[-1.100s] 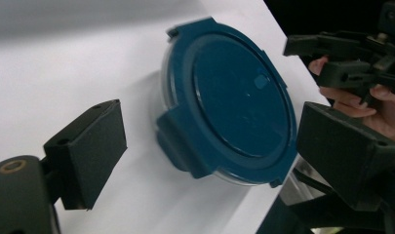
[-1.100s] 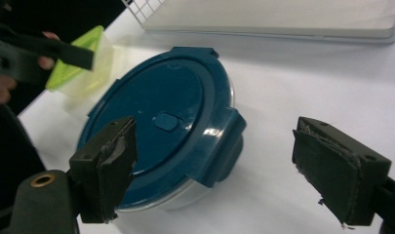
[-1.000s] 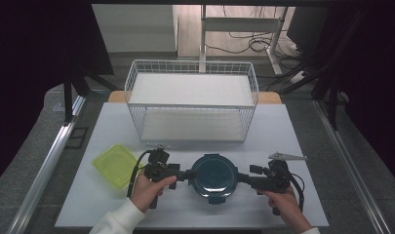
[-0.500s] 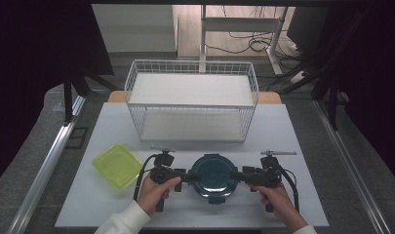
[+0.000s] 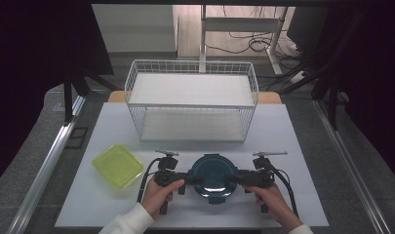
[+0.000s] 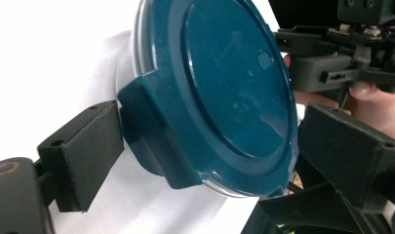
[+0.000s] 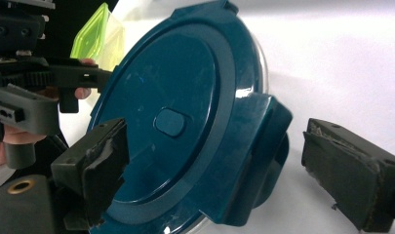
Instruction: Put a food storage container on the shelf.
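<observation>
A lime-green square container lay near the table's front-left corner, well clear of the grippers. Just right of it, the person's left hand held the left gripper level, pointing right toward a round container with a dark teal lid that sat on the table close to the middle of the front edge. In the left gripper view the fingers stood apart on either side of the container's near rim, straddling one of the lid's latch tabs; one finger lay just beside the tab with a thin gap, the other stood off from the rim, so the grip looked released. Behind the container, toward the table's back edge, stood a white wire basket with two white shelves, well apart from the rest. Right of the container, the right hand held the right gripper level and pointing left at the opposite rim. Its fingers had just been opening and stood wide, one over the lid's face and one well clear of the latch tab between them, pressing on nothing. The two grippers faced each other across the lid.
</observation>
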{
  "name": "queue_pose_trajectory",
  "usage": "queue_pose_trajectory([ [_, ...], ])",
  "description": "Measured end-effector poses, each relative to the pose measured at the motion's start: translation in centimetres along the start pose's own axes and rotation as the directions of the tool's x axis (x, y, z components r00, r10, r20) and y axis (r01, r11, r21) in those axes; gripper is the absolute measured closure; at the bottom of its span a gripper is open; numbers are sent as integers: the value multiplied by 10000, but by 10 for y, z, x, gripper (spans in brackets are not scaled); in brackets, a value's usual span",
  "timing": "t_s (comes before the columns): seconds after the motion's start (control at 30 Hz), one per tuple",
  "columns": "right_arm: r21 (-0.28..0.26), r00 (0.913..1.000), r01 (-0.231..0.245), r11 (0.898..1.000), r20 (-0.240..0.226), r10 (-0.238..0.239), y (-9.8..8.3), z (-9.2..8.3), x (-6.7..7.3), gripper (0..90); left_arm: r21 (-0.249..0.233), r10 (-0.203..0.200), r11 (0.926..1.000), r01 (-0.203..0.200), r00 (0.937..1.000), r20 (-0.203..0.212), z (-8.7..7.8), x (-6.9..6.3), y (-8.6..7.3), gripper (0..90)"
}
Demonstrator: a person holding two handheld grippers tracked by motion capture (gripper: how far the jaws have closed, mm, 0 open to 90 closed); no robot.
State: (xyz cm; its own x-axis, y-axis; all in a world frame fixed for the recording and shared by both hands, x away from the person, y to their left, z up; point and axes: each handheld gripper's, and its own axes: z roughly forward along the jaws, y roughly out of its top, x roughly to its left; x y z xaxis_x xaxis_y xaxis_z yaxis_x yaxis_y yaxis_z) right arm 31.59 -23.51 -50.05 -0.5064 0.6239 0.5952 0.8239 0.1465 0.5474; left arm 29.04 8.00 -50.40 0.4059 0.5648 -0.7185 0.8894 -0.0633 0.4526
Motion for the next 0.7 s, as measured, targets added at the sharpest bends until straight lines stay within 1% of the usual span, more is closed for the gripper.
queue_pose_trajectory([
  [0.03,71,10000,3,10000,51,-3,-1,2,0,98,11,-102,9999,102,9999,99,1,2,0,88],
  [0.07,140,10000,-60,9999,46,60,-1,4,0,97,24,-387,9993,386,9988,288,3,4,-1,88],
  [0.17,266,9999,-172,9995,0,172,-1,7,-2,97,135,-399,9991,396,9990,218,6,5,-2,91],
  [0.27,311,9997,-236,9992,-90,239,-2,8,-2,97,255,-503,9984,496,9984,277,10,8,-3,105],
  [0.33,344,9991,-383,9987,-184,389,-2,8,-3,116,260,-478,9986,469,9983,325,11,9,-3,173],
  [0.4,336,9979,-572,9978,-273,581,-2,8,-4,173,293,-439,9986,435,9989,134,11,8,-4,222],
  [0.43,336,9979,-572,9978,-273,581,-2,8,-4,173,293,-439,9986,435,9989,134,11,8,-4,253],
  [0.47,377,9955,-827,9959,-436,843,-3,8,-5,208,286,-409,9988,407,9991,70,11,8,-4,253],
  [0.5,406,9937,-982,9943,-506,1002,-3,8,-5,210,317,-459,9985,456,9989,106,11,8,-4,260],
  [0.53,419,9933,-1037,9937,-467,1057,-4,8,-4,218,303,-588,9978,582,9981,178,10,9,-4,268],
  [0.57,310,9918,-1201,9923,-404,1213,-3,6,-4,260,259,-807,9965,800,9964,261,9,11,-5,286],
  [0.6,310,9918,-1201,9923,-404,1213,-3,6,-4,260,259,-807,9965,800,9964,261,9,11,-5,296],
  [0.63,113,9822,-1802,9836,-522,1805,-4,3,-7,286,222,-1004,9948,998,9945,280,9,11,-5,305],
  [0.67,113,9822,-1802,9836,-522,1805,-4,3,-7,306,194,-1112,9937,1106,9933,302,9,11,-5,305],
  [0.7,53,9752,-2118,9773,-641,2117,-4,2,-9,330,184,-1045,9944,1040,9941,282,8,10,-6,313],
])
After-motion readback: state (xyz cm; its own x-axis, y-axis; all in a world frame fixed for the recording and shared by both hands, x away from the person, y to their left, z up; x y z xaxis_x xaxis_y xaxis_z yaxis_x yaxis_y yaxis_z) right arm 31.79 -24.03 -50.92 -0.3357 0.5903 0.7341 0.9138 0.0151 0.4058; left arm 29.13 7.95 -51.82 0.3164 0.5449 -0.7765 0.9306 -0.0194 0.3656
